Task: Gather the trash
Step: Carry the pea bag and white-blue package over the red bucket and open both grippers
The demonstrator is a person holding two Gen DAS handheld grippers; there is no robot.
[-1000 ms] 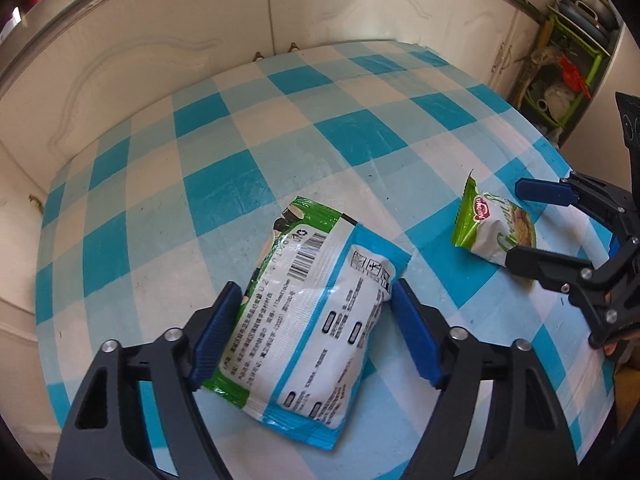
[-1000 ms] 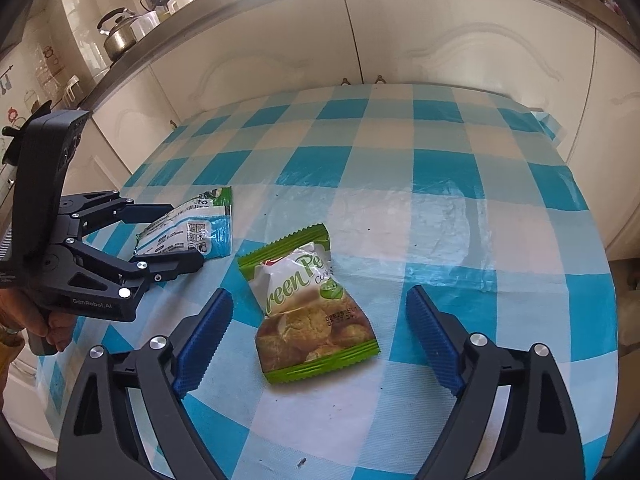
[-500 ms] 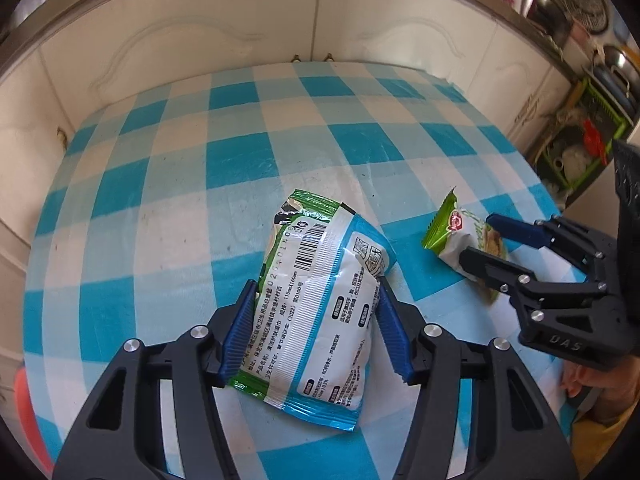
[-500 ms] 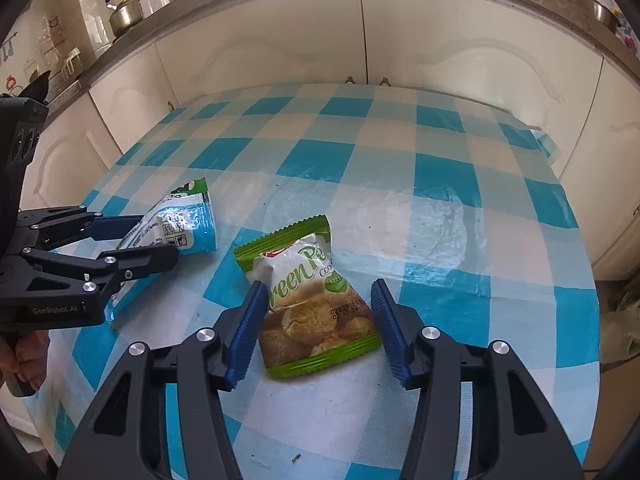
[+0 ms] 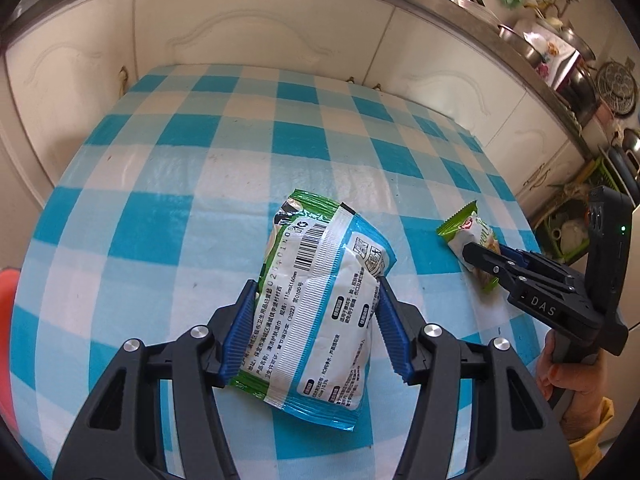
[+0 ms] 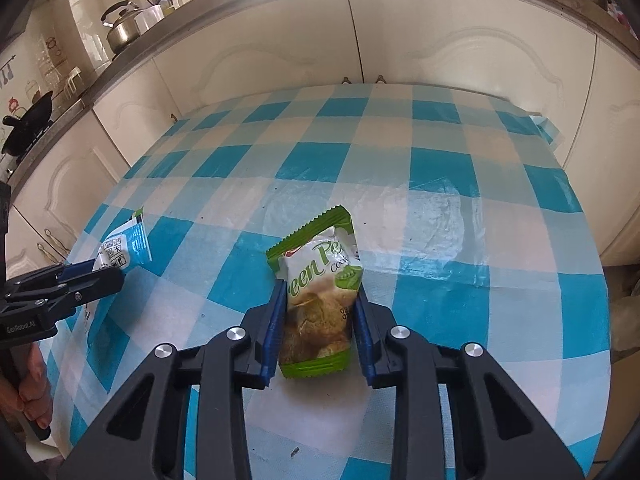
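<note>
A white, blue and green wet-wipes packet [image 5: 316,320] lies on the blue checked tablecloth [image 5: 160,220], barcode side up. My left gripper [image 5: 314,286] is shut on it, a blue pad pressed against each long side. To its right lies a green cookie packet [image 6: 320,268]. My right gripper [image 6: 320,290] is closing on it, both pads touching its sides and squeezing it narrower. In the left wrist view the right gripper [image 5: 484,250] covers the lower half of the cookie packet [image 5: 468,228]. The right wrist view shows the left gripper [image 6: 102,272] over the wipes packet [image 6: 128,242].
Cream cabinet doors [image 5: 260,40] run close behind the table under a counter with a kettle [image 6: 120,28] and pots. A green dish rack [image 5: 568,232] stands beyond the table's right edge. Something red [image 5: 6,300] shows at the left edge. A hand [image 5: 568,376] holds the right gripper's handle.
The left jaws closed onto the wipes packet, and that gripper then rolled and shifted sideways. The right jaws closed from wide apart onto the cookie packet's sides, the hand staying in place.
</note>
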